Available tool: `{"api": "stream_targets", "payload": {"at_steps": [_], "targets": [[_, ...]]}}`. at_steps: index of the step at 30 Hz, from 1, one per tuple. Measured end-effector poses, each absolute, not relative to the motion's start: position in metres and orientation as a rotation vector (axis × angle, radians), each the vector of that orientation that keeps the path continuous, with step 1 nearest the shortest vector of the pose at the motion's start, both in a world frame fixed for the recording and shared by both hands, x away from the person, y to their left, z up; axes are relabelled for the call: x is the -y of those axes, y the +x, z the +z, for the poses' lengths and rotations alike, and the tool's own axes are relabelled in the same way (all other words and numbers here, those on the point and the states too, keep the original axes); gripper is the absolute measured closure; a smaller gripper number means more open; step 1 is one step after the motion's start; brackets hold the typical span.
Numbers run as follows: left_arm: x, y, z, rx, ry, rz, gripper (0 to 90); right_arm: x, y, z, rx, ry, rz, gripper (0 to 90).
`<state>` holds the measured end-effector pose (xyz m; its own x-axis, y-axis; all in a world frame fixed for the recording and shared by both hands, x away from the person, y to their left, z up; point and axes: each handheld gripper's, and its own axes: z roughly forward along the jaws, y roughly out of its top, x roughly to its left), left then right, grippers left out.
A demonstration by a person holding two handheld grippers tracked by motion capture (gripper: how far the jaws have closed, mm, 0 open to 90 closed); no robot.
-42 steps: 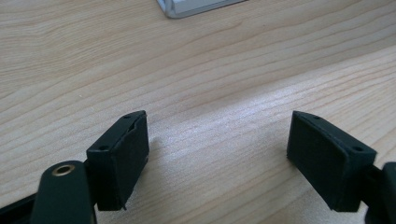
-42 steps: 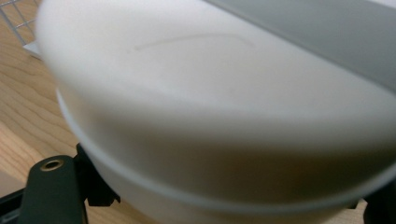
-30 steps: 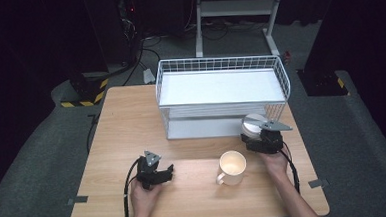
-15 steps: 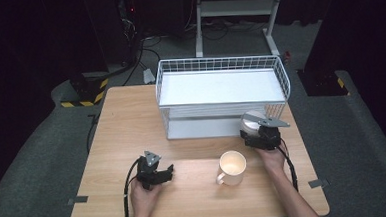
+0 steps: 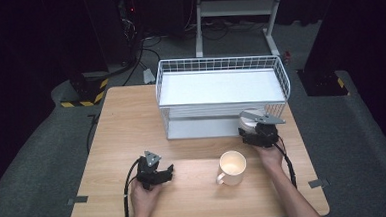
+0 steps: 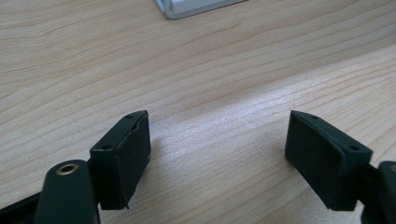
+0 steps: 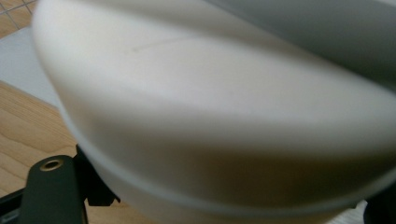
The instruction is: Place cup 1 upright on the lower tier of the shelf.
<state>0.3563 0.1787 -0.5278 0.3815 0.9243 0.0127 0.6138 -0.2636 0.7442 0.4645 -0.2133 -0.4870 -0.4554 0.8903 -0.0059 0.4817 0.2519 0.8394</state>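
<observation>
My right gripper (image 5: 252,131) is at the table's right side, just in front of the white wire rack (image 5: 219,66). It is shut on a cream bowl (image 5: 245,118), which looms close and blurred in the right gripper view as the bowl (image 7: 210,116), with one black finger (image 7: 95,189) showing beneath it. A cream mug (image 5: 232,167) stands upright on the table, a little to the front left of that hand. My left gripper (image 5: 167,173) rests low near the front left, open, with bare wood between its pads (image 6: 126,154).
The wooden table (image 5: 131,121) has room on its left half. The rack has a white upper shelf and a lower level open to the front. Cables trail from both grippers toward the front edge. A dark floor and a metal stand (image 5: 236,8) lie beyond.
The right gripper with the bowl has shifted slightly left and toward the rack. The left gripper and the mug have stayed put.
</observation>
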Motion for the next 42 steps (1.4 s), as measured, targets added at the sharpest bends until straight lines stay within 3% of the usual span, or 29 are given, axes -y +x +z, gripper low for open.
{"api": "stream_targets", "payload": {"at_steps": [42], "targets": [[-0.179,0.357,-0.528,-1.336,1.978,0.610,20.8,0.207,0.496,-0.490,-2.013,1.245,1.120,18.5]]}}
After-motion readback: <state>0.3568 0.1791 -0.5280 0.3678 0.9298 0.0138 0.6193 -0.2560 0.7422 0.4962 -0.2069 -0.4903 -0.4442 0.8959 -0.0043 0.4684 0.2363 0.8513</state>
